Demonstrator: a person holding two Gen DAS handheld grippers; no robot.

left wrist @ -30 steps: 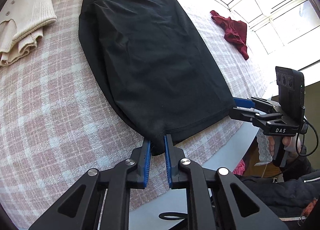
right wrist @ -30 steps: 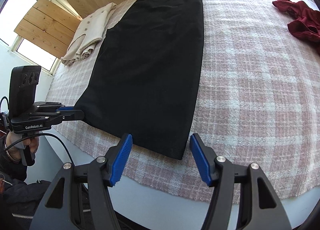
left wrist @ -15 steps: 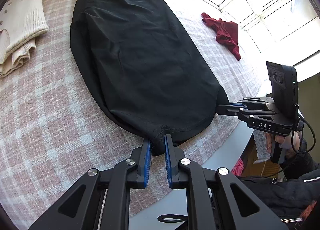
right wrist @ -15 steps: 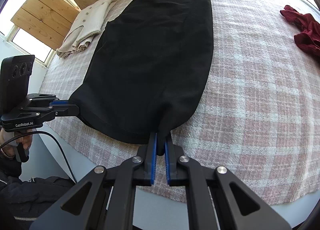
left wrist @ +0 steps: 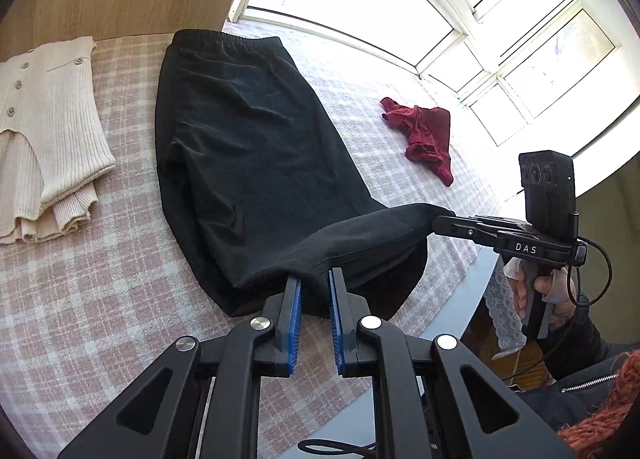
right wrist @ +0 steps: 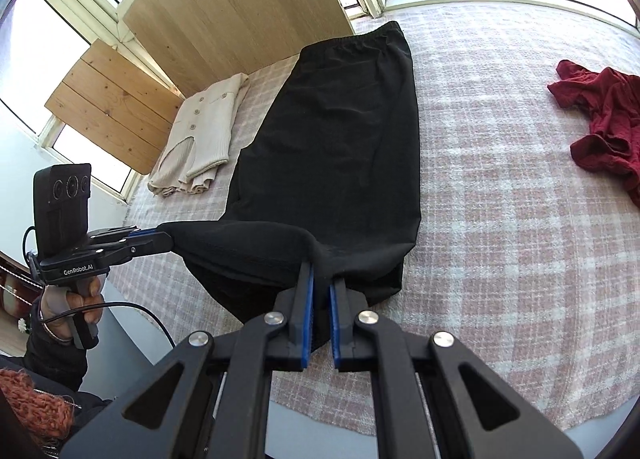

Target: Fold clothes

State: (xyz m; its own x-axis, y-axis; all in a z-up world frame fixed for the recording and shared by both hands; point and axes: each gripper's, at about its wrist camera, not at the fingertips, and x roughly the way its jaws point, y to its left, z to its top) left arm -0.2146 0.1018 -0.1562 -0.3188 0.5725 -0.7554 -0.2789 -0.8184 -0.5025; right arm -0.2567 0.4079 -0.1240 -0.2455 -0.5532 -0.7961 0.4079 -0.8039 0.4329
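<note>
A long black skirt point(left wrist: 248, 147) point(right wrist: 340, 147) lies lengthwise on the checked bedcover, its elastic waistband at the far end. The near hem is lifted off the cover and stretched between my two grippers. My left gripper point(left wrist: 314, 279) is shut on the hem's left corner; it also shows in the right wrist view point(right wrist: 160, 237). My right gripper point(right wrist: 322, 279) is shut on the hem's right corner, and its tip shows in the left wrist view point(left wrist: 440, 225). Under the raised hem the cloth sags in a fold.
A folded cream cardigan point(left wrist: 44, 131) point(right wrist: 200, 135) lies left of the skirt. A crumpled dark red garment point(left wrist: 424, 135) point(right wrist: 600, 123) lies to the right. Wooden panels and bright windows stand behind the bed; the cover's near edge point(right wrist: 400, 419) drops off just below my grippers.
My right gripper closed on the hem's right corner. Both grippers then rose, lifting the near hem off the cover and tilting the view toward the far wall.
</note>
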